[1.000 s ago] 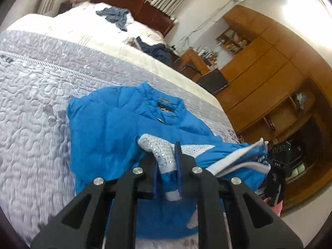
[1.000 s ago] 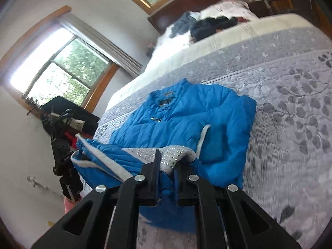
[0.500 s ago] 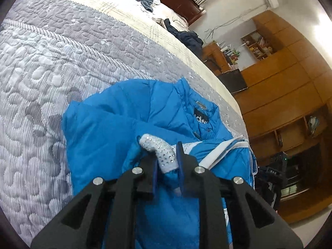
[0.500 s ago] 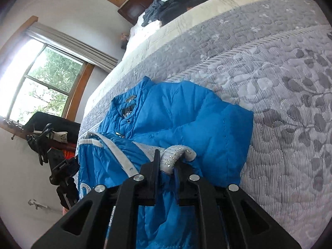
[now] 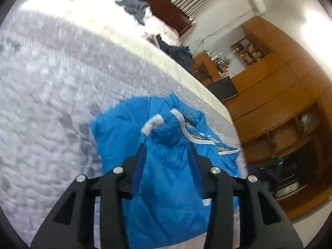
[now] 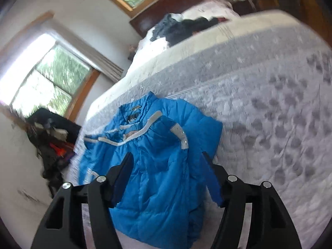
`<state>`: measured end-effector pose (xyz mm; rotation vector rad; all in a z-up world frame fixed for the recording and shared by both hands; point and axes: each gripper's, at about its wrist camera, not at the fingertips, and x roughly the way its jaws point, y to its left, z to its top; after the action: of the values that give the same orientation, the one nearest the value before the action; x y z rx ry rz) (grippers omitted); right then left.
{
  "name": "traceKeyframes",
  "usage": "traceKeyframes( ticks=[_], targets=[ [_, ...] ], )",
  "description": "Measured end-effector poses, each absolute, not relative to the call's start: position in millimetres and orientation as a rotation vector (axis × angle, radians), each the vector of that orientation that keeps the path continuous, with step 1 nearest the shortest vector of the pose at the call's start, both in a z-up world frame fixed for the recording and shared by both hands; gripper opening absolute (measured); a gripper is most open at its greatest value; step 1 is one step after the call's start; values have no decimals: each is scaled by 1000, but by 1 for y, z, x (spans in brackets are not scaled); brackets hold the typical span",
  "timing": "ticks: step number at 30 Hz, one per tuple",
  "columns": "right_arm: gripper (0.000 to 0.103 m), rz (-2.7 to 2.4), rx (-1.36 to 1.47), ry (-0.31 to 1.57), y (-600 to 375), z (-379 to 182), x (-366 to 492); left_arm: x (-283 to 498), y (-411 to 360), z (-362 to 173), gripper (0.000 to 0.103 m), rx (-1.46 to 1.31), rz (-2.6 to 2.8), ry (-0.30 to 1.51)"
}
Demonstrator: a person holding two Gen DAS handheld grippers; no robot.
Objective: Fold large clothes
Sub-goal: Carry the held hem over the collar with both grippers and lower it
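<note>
A bright blue padded jacket [image 5: 166, 166] with white trim lies folded on the grey quilted bedspread [image 5: 51, 103]. Its lower half is turned up over the chest, with a studded grey cuff [image 5: 152, 122] on top. My left gripper [image 5: 167, 147] hangs open just above the folded cloth, holding nothing. In the right wrist view the same jacket [image 6: 161, 166] lies below my right gripper [image 6: 166, 155], whose jaws stand wide apart and empty. The grey cuff [image 6: 179, 136] rests on the fold, and the collar [image 6: 134, 112] faces the far side.
Dark clothes [image 6: 182, 29] are heaped near the wooden headboard [image 5: 157, 0]. Wooden cabinets [image 5: 280, 103] stand past the bed's edge in the left wrist view. A black bag and clutter [image 6: 49, 137] sit by the window wall. Bare quilt [image 6: 280, 114] spreads to the right of the jacket.
Both grippers were shut on the jacket's hem and grey cuff; now both are open and drawn back. The hem lies dropped over the jacket's upper part.
</note>
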<state>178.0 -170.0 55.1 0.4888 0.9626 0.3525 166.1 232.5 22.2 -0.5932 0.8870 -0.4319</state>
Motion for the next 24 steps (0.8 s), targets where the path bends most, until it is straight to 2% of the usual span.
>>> traceKeyframes(
  ticks=[3, 5, 11, 13, 14, 16, 17, 18, 19, 20, 24],
  targets=[
    [80, 362, 366, 963, -148, 59, 191, 175, 216, 25, 57, -476, -439, 883],
    [83, 365, 289, 971, -132, 56, 206, 183, 205, 23, 60, -397, -430, 888],
    [84, 389, 187, 1042, -101, 30, 244, 216, 179, 1, 63, -272, -428, 944],
    [82, 370, 142, 1057, -94, 24, 248, 224, 174, -7, 63, -250, -416, 959],
    [76, 361, 110, 1056, -90, 21, 249, 227, 170, -10, 63, -233, -410, 967],
    [57, 345, 60, 1039, -84, 19, 246, 231, 162, -15, 61, -191, -389, 970],
    [39, 335, 37, 1034, -82, 18, 244, 232, 160, -15, 54, -176, -367, 963],
    [26, 333, 28, 1029, -82, 18, 241, 231, 159, -14, 40, -177, -357, 954],
    [21, 336, 32, 1020, -83, 20, 238, 229, 159, -11, 33, -189, -355, 940],
    [17, 333, 37, 1010, -85, 22, 235, 226, 159, -8, 19, -206, -360, 922],
    [12, 351, 93, 939, -95, 44, 217, 199, 157, 15, 13, -185, -344, 812]
  ],
)
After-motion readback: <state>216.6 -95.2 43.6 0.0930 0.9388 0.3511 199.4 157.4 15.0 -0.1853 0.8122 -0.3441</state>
